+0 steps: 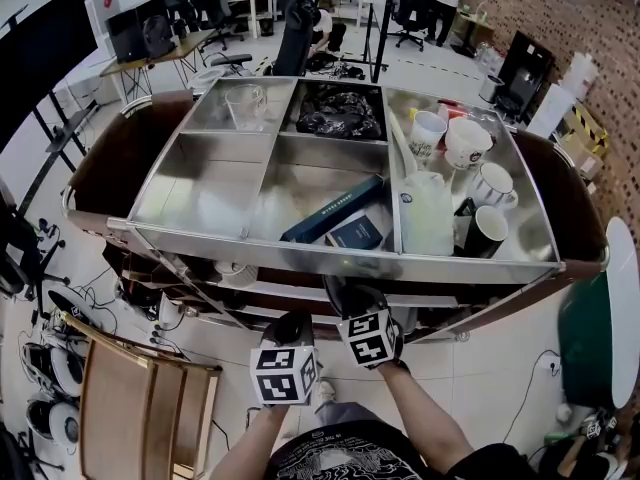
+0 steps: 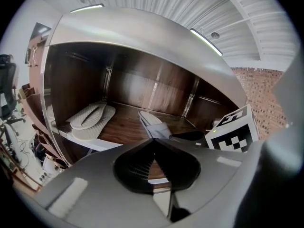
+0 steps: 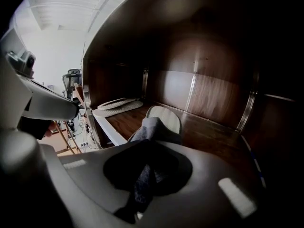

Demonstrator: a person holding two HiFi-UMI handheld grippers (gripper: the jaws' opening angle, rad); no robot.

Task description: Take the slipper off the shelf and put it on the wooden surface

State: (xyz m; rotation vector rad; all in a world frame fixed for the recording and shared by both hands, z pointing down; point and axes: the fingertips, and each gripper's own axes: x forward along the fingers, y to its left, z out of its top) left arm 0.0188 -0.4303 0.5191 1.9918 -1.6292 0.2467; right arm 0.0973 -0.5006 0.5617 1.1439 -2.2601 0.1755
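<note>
A grey slipper (image 3: pixel 164 120) lies on the dark wooden shelf (image 3: pixel 209 137) under the cart's steel top. My right gripper (image 3: pixel 146 148) is shut on its fabric upper, and the sole points deeper into the shelf. The left gripper view shows the same slipper (image 2: pixel 154 125) with the right gripper (image 2: pixel 190 137) on it. My left gripper (image 2: pixel 153 141) hangs just in front of the shelf edge, shut with nothing in it. In the head view both grippers, left (image 1: pixel 290 330) and right (image 1: pixel 350 303), reach under the tray rim. A slatted wooden surface (image 1: pixel 130 408) stands low at the left.
A pair of white slippers (image 2: pixel 90 120) lies at the shelf's left end. The steel top tray (image 1: pixel 330 263) overhangs the shelf and holds mugs (image 1: pixel 467 143), books (image 1: pixel 335 213), a glass jug (image 1: pixel 247 106) and a black bag (image 1: pixel 338 113). Cables and gear (image 1: pixel 50 368) lie on the floor at left.
</note>
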